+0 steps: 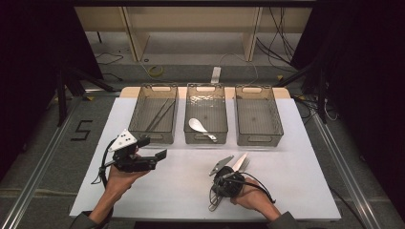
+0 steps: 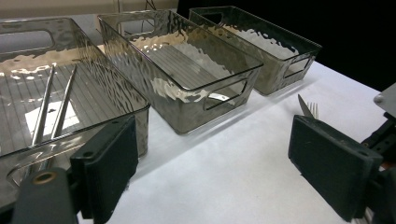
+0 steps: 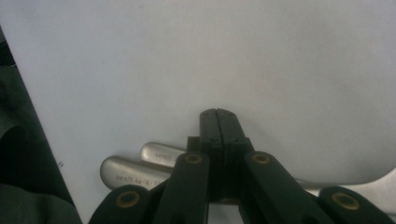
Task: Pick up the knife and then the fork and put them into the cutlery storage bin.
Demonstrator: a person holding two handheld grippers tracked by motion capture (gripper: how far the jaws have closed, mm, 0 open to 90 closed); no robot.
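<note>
White counter point(image 1: 305, 191) runs under everything, with dark floor and cables beyond it at twelve o'clock. Along its far side stand three clear smoky bins. The left bin point(image 1: 138, 102) holds chopsticks point(image 1: 160, 114), the middle bin point(image 1: 224, 114) holds a spoon point(image 1: 198, 126), and the right bin point(image 1: 279, 119) has nothing in it.

My left gripper point(image 1: 153, 148) hovers at about eight o'clock on the counter, its jaws wide apart and empty.

My right gripper point(image 3: 217, 112) is at about five o'clock with its jaws closed flat against each other. A knife point(image 1: 239, 161) and a fork point(image 1: 245, 165) cross it side by side, their working ends pointing toward one o'clock and their handles trailing toward seven. They pass near the root of the jaws, and I cannot tell whether the pads pinch them or they merely lie beneath.

I judge both pieces to be stiff, thin steel, light but slick. Two polished handles stacked together will want to slide or scissor apart. The best hold is across the flat of the handles just behind the balance point, squarely between the pads and clear of the blade and tines. The hold should be firm, since nothing here will crush.
</note>
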